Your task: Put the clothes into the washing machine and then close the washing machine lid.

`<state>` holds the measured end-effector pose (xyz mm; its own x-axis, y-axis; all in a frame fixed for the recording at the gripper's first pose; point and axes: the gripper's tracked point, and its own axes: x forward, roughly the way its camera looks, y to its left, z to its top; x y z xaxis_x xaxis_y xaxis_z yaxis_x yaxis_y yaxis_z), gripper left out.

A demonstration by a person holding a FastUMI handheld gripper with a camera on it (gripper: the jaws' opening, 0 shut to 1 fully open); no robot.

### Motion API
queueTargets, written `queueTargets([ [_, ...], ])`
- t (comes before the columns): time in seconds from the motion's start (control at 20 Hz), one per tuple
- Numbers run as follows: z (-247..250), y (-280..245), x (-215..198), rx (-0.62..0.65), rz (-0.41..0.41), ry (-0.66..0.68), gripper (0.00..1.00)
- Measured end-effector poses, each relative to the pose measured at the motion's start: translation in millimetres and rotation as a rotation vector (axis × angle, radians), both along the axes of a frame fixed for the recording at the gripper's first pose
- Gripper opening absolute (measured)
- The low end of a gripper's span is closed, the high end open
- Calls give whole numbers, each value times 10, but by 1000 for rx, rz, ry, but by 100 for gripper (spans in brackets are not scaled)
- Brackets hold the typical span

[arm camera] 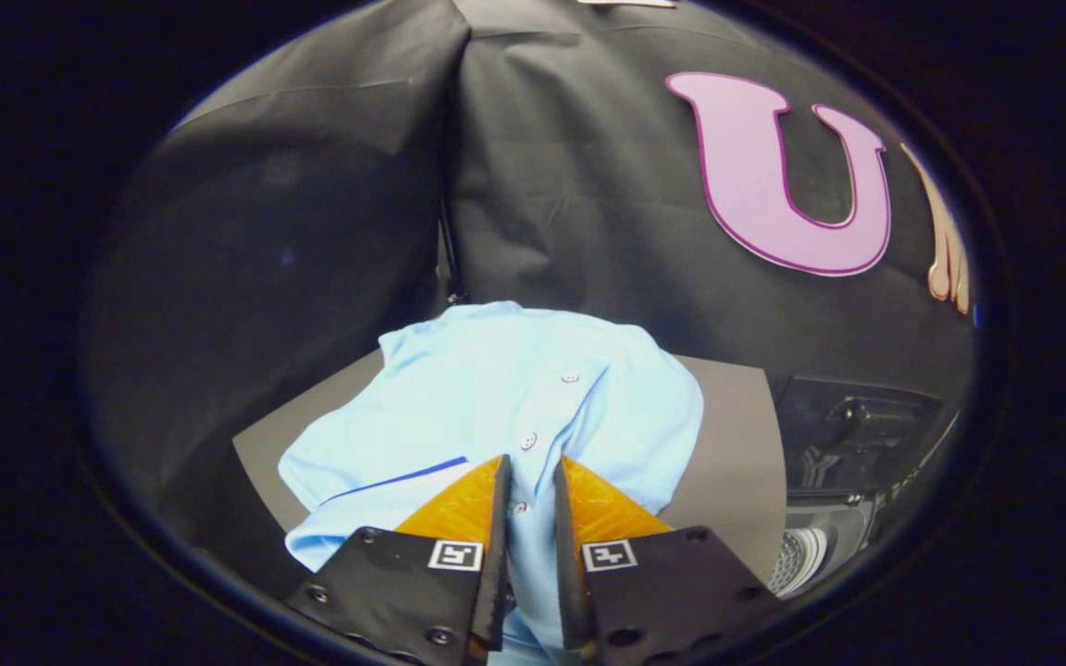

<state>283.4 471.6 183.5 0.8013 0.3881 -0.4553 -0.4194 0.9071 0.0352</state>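
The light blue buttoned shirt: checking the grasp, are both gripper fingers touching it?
Touching. In the gripper view a fold of the light blue buttoned shirt is pinched in the narrow gap of the gripper.

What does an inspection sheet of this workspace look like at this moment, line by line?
Surface: grey table, mostly covered by the shirt.
Job's things: light blue shirt lies bunched on the table, buttons facing up, a dark blue stripe near one edge. Washing machine stands beside the table, lid raised, drum visible below.
Clutter: nothing seen.
Grippers: gripper is nearly closed, a fold of the shirt's button strip between its fingers; a firm pinch cannot be confirmed.
Cables: thin dark cord or pole runs down the wall seam behind the shirt.
Surroundings: black cloth booth wall.
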Motion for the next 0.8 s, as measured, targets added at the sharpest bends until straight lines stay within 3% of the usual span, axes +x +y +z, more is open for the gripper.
queueTargets([
  [0.25,87,-76,94,38,-9,-27,25],
  [0.3,40,-148,66,45,-10,-18,7],
  [0.45,79,-421,65,72,-46,-6,7],
  [0.8,207,-1643,151,-9,-237,-75,7],
])
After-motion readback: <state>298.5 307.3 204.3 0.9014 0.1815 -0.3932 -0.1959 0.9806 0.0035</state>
